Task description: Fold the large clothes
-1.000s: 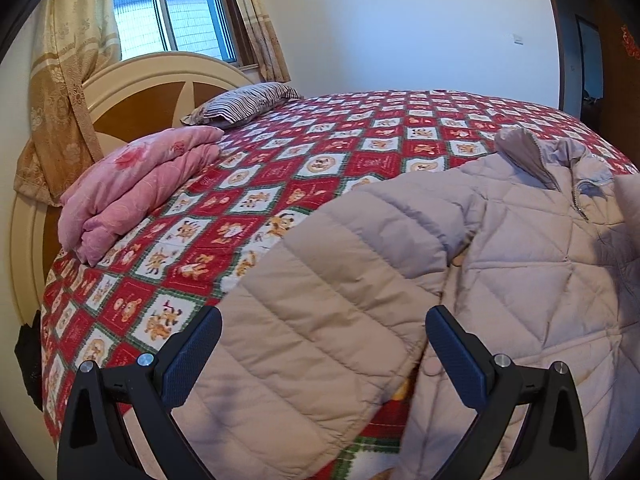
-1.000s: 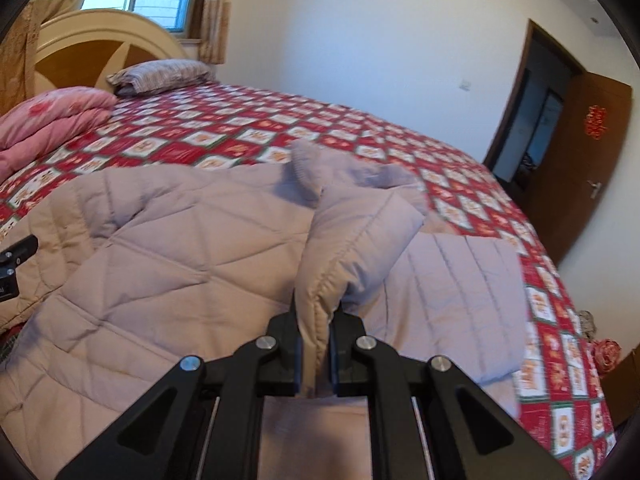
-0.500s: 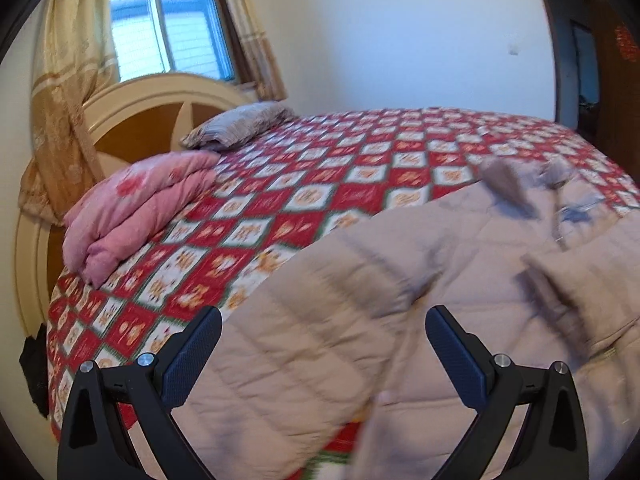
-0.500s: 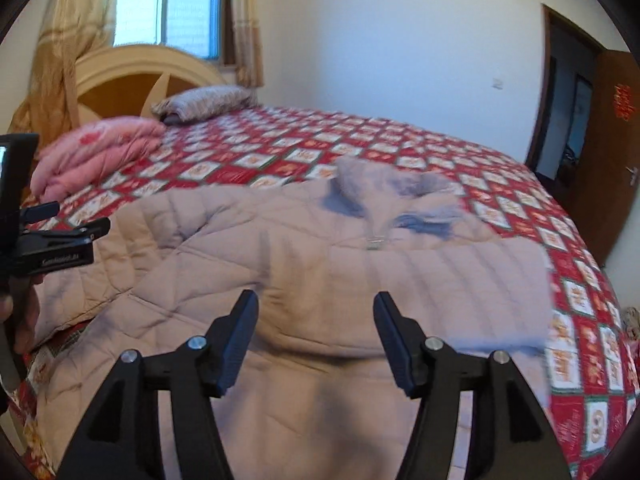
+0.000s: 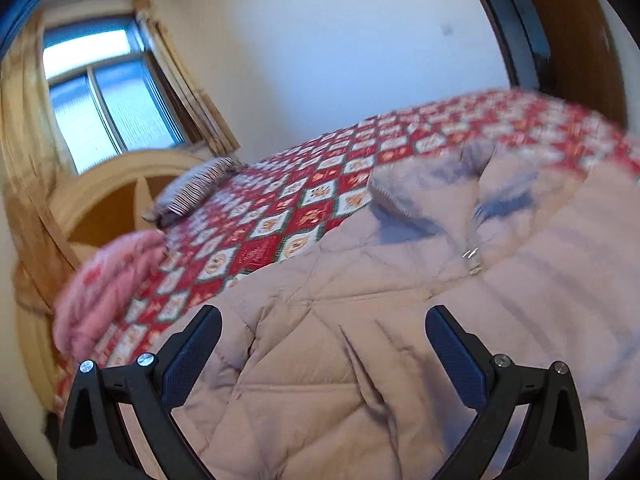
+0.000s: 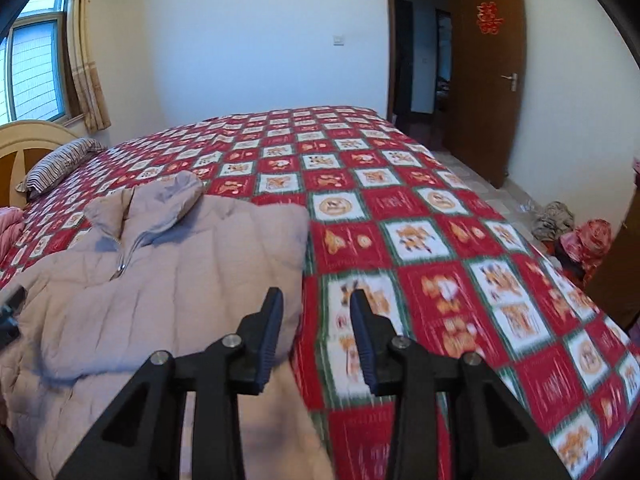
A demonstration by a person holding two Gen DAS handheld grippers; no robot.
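Note:
A large beige quilted jacket (image 5: 400, 320) (image 6: 160, 272) lies front-up on the red patterned bedspread (image 6: 440, 240), zipper and collar toward the far side, both sleeves folded over its front. My left gripper (image 5: 322, 324) hovers wide open above the jacket's left half, holding nothing. My right gripper (image 6: 316, 308) hangs over the jacket's right edge where it meets the bedspread. Its jaws are closing, a narrow gap still between them, and nothing is pinched there.
A folded pink blanket (image 5: 108, 280) and a striped pillow (image 5: 192, 196) lie by the wooden headboard (image 5: 116, 196) under the window. An open brown door (image 6: 484, 80) and clothes on the floor (image 6: 576, 236) are beyond the bed's right side.
The right gripper let go of the sleeve, which now lies folded on the jacket, then swung right to the jacket's edge and narrowed. The left gripper stayed open and moved right over the jacket.

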